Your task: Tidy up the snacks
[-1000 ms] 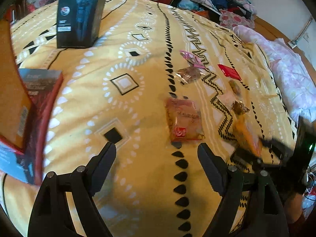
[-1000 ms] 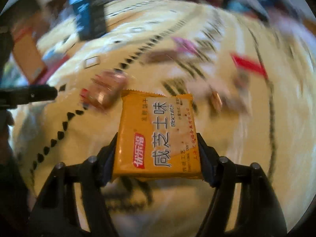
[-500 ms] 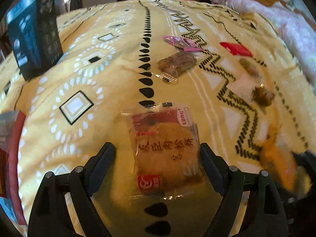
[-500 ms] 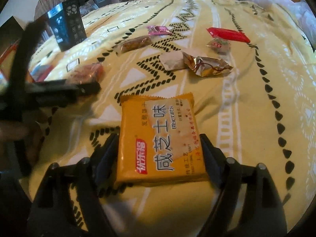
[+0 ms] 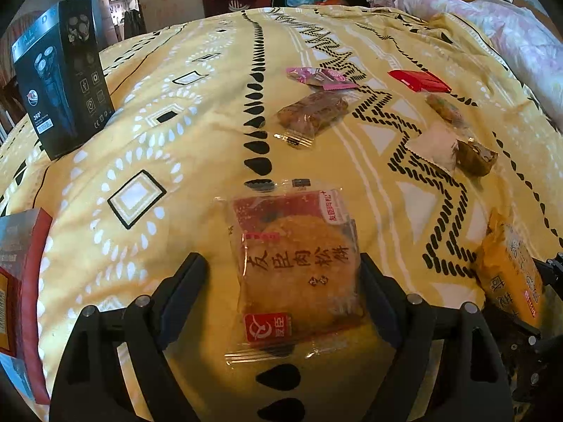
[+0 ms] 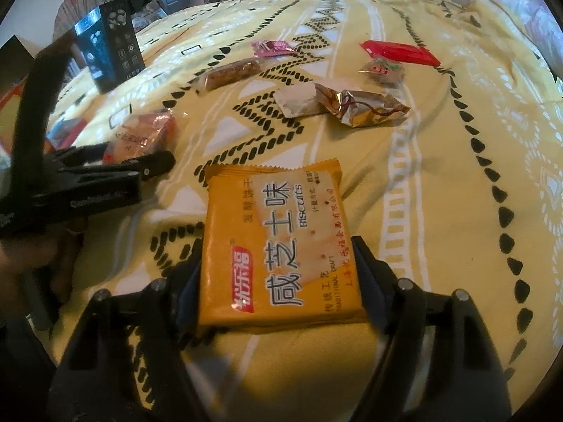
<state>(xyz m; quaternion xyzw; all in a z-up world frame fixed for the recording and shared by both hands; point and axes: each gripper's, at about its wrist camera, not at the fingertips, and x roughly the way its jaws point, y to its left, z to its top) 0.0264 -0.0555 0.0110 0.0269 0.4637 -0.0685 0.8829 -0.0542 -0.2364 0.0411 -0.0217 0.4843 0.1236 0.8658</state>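
1. The left claw (image 5: 281, 274) is sitting spread wide in the lower middle of the left wrist view, its two fingers flanking a clear-wrapped meat floss cake (image 5: 295, 263) that is lying flat on the yellow patterned bedspread (image 5: 197, 133).
2. The right finger is sitting right against the wrapper's edge, while the left finger is standing clearly apart from it; whether the right one is actually pressing is hard to tell from this angle.
3. The right claw (image 6: 278, 274) is pinching an orange biscuit packet (image 6: 278, 246) by its two side edges, filling the lower centre of the right wrist view.
4. That packet is also showing at the right edge of the left wrist view.
5. Further up the bedspread, other snacks are lying scattered: a pink wrapper (image 5: 320, 77), a brown pastry in clear wrap (image 5: 309, 112), a red packet (image 5: 418, 81), a white sachet (image 5: 432, 147) and a gold foil sweet (image 6: 362, 109).
6. A black shaver box (image 5: 59, 84) is standing upright in the upper left of the frame.
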